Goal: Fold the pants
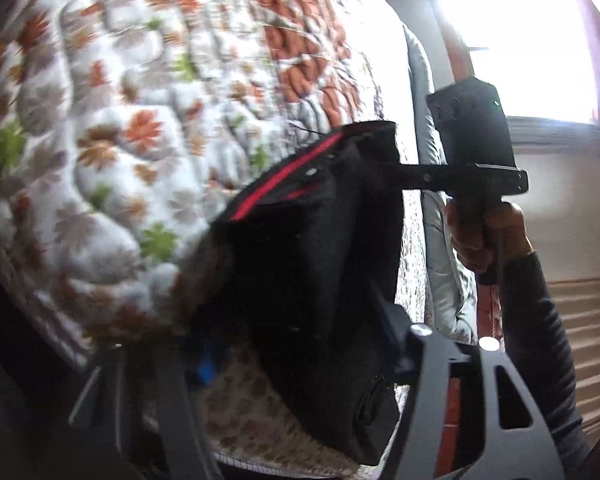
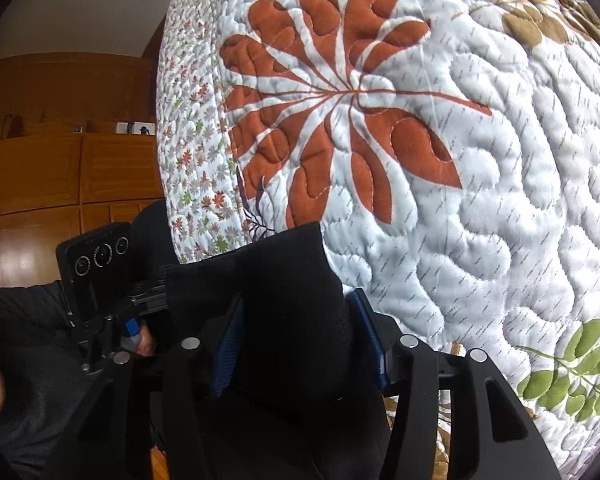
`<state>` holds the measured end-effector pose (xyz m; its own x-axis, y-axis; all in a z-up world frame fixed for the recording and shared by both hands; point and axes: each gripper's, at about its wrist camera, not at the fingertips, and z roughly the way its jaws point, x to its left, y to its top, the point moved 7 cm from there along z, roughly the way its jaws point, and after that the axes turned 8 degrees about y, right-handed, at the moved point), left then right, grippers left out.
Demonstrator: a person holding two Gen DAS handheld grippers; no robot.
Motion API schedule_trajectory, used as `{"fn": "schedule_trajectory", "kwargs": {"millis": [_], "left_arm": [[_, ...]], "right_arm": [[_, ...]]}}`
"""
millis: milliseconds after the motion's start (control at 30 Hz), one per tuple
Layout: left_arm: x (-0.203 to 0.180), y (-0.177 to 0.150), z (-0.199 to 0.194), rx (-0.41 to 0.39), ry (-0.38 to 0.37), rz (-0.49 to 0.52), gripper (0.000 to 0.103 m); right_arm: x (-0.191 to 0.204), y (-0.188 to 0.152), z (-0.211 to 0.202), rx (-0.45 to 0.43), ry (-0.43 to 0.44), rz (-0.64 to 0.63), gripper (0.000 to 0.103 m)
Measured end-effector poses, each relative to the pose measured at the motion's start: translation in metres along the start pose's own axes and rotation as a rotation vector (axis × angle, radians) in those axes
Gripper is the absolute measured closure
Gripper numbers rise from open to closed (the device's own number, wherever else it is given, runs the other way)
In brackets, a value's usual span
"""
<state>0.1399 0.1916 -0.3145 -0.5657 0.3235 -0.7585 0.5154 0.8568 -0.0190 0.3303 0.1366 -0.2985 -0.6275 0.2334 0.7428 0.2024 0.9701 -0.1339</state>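
Black pants [image 1: 320, 260] with a red stripe lie bunched at the edge of a leaf-print quilt [image 1: 120, 140]. My left gripper [image 1: 304, 340] straddles the bundle. The cloth rests against its right finger, and a strip of quilt shows between the blue left pad [image 1: 208, 360] and the cloth. The picture is blurred. At the far end my right gripper [image 1: 402, 172] pinches the pants' upper corner, with a hand [image 1: 472, 240] on its handle. In the right wrist view my right gripper [image 2: 300, 340] has both blue pads pressed on the black pants [image 2: 284, 292].
The quilt [image 2: 480, 200] covers a bed. A bright window [image 1: 520, 40] and a grey cushion edge [image 1: 420, 80] stand beyond it. Wooden cabinets [image 2: 60, 168] and a shiny wood floor [image 2: 12, 256] lie to the left. The left tool's camera block [image 2: 96, 276] is close beside the pants.
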Motion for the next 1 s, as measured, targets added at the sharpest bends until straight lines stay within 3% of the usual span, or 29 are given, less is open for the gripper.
{"fn": "schedule_trajectory", "kwargs": {"millis": [67, 167, 267, 333, 367, 400, 533, 700, 867, 1000], "left_arm": [[0.003, -0.001, -0.006, 0.009, -0.013, -0.010, 0.047], [0.006, -0.002, -0.020, 0.004, -0.056, -0.044, 0.028], [0.005, 0.001, -0.022, -0.015, -0.040, -0.025, 0.022], [0.003, -0.001, -0.021, -0.020, -0.015, -0.015, 0.031], [0.003, -0.002, -0.020, -0.016, 0.003, -0.003, 0.050], [0.004, -0.003, -0.017, 0.001, 0.028, -0.004, 0.062], [0.002, -0.004, -0.016, 0.000, 0.035, 0.004, 0.066], [-0.010, -0.008, -0.016, -0.016, 0.032, 0.041, 0.085], [-0.039, -0.014, -0.026, -0.052, 0.023, 0.123, 0.089], [-0.059, -0.018, -0.035, -0.061, 0.009, 0.174, 0.090]], "right_arm": [[0.000, 0.001, 0.001, 0.016, 0.004, 0.000, 0.047], [0.003, 0.003, 0.001, 0.042, -0.007, -0.002, 0.044], [0.009, 0.005, 0.001, 0.055, -0.021, -0.016, 0.037], [0.011, 0.006, 0.001, 0.060, -0.030, -0.020, 0.037], [0.011, 0.006, 0.001, 0.059, -0.032, -0.019, 0.037], [0.011, 0.006, 0.002, 0.056, -0.034, -0.017, 0.037], [0.011, 0.006, 0.004, 0.053, -0.042, -0.014, 0.036], [0.012, 0.005, 0.006, 0.062, -0.080, -0.013, 0.046], [0.023, 0.004, 0.005, 0.066, -0.142, -0.031, 0.059], [0.041, -0.003, -0.006, 0.053, -0.192, -0.050, 0.063]]}}
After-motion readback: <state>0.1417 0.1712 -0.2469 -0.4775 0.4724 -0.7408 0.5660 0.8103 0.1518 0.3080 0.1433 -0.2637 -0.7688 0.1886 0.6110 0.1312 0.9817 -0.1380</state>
